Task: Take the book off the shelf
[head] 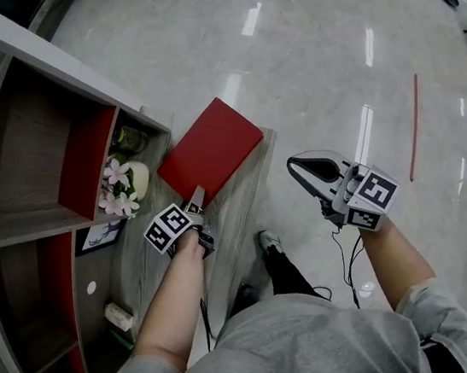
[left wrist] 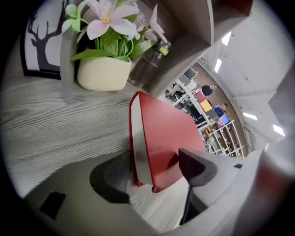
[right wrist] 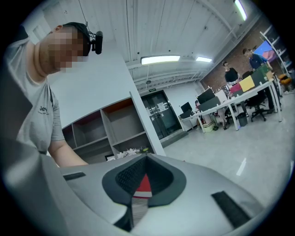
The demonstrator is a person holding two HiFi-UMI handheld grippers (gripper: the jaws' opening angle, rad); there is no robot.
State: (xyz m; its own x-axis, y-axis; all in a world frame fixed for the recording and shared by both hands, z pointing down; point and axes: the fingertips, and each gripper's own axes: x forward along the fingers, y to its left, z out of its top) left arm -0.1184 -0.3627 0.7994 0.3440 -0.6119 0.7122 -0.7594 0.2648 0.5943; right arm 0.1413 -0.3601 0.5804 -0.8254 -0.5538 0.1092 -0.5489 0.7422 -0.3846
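Red hardcover book [head: 211, 150] [left wrist: 166, 133]: lies flat on the grey wood-grain counter [head: 235, 211] [left wrist: 55, 124], off the shelf, far corner close to the counter's outer edge.

Left gripper [head: 195, 204] [left wrist: 154, 173]: jaws wide, straddling the book's near corner, pads not pressing.

Cream pot of pink flowers [head: 125, 183] [left wrist: 103, 73]: just beside the book, toward the shelf compartments [head: 83, 159].

Right gripper [head: 300, 168] [right wrist: 143, 177]: jaws together, empty, over open polished floor [head: 299, 43].

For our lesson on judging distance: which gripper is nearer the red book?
Left. The left gripper has its jaws astride a corner of the book; the right gripper is off to the side, over the floor.
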